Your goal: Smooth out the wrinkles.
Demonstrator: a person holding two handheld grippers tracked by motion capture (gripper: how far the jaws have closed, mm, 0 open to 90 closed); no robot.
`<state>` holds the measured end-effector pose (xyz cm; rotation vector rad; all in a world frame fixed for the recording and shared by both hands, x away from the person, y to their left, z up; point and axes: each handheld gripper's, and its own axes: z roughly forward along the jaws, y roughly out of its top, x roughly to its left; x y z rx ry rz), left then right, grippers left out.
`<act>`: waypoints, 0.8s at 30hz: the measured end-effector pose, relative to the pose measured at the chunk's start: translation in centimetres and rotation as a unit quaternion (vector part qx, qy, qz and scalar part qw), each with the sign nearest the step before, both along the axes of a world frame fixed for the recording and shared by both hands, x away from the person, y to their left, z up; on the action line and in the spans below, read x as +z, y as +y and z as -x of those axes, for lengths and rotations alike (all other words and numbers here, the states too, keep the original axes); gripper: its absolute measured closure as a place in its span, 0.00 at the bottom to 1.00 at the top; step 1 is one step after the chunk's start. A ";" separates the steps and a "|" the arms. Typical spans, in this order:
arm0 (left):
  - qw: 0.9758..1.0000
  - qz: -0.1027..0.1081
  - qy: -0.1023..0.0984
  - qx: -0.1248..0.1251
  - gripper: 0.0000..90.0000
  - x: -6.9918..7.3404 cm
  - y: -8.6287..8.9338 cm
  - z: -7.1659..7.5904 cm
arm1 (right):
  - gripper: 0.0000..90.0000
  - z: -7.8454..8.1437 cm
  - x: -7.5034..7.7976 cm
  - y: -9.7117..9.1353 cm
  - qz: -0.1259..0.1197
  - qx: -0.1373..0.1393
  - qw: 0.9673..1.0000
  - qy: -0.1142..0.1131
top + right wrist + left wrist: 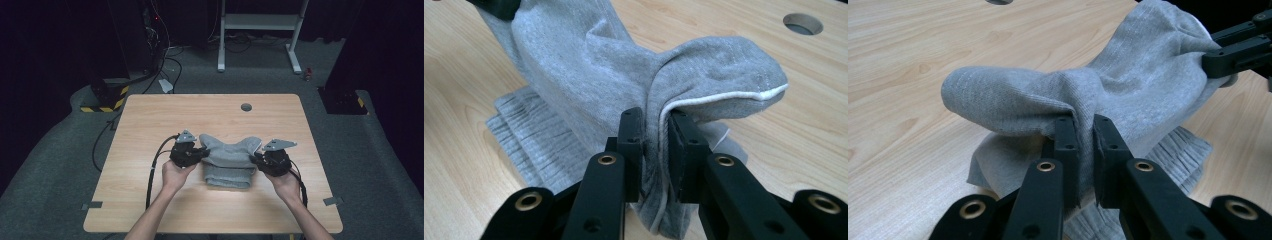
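A grey knit garment [227, 162] lies folded at the middle of the wooden table [150, 120]. Its top layer is pulled up at both sides into two raised corners. My left gripper [204, 153] is shut on the left corner; in the left gripper view the jaws [1085, 125] pinch a fold of the grey cloth [1023, 100]. My right gripper [256, 158] is shut on the right corner, where a white-edged hem [724, 97] runs between its jaws [655, 122]. The ribbed lower layer [519, 130] rests flat on the table. The other gripper's jaws show at the far end in each gripper view.
A round hole [246, 106] sits in the table near its far edge. A black cable [151, 172] trails from the left gripper across the table's left part. Beyond the table stand a white frame [260, 22] and a yellow-and-black striped base [107, 100] on the grey floor.
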<state>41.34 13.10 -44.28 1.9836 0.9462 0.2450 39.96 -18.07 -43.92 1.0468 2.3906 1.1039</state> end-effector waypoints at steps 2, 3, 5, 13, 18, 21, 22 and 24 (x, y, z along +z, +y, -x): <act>1.000 0.001 -0.001 -0.001 0.92 -0.1 0.0 0.2 | 0.86 0.1 -0.2 -0.1 0.001 0.002 1.000 0.000; 1.000 0.002 -0.001 -0.002 0.92 -0.1 0.0 0.2 | 0.86 0.2 -0.2 -0.1 0.002 0.003 1.000 0.002; 1.000 0.004 0.001 -0.003 0.92 -0.3 0.0 0.3 | 0.86 0.4 -0.4 -0.2 0.003 0.004 1.000 0.002; 1.000 -0.017 0.007 -0.014 0.92 -1.0 -0.1 1.1 | 0.85 1.2 -1.6 -0.3 0.009 0.012 1.000 0.012; 0.999 -0.019 0.017 -0.019 0.92 -1.7 -0.2 1.5 | 0.85 1.8 -2.4 -0.4 0.015 0.014 1.000 0.016; 0.999 -0.021 0.023 -0.022 0.92 -2.2 0.0 1.6 | 0.84 2.1 -2.9 -0.7 0.015 0.014 1.000 0.022; 0.999 -0.021 0.026 -0.021 0.92 -2.3 0.0 1.7 | 0.84 2.2 -3.1 -0.8 0.013 0.013 0.999 0.026; 0.999 -0.023 0.030 -0.023 0.92 -2.7 0.0 1.9 | 0.84 2.3 -3.5 -0.8 0.012 0.013 0.999 0.029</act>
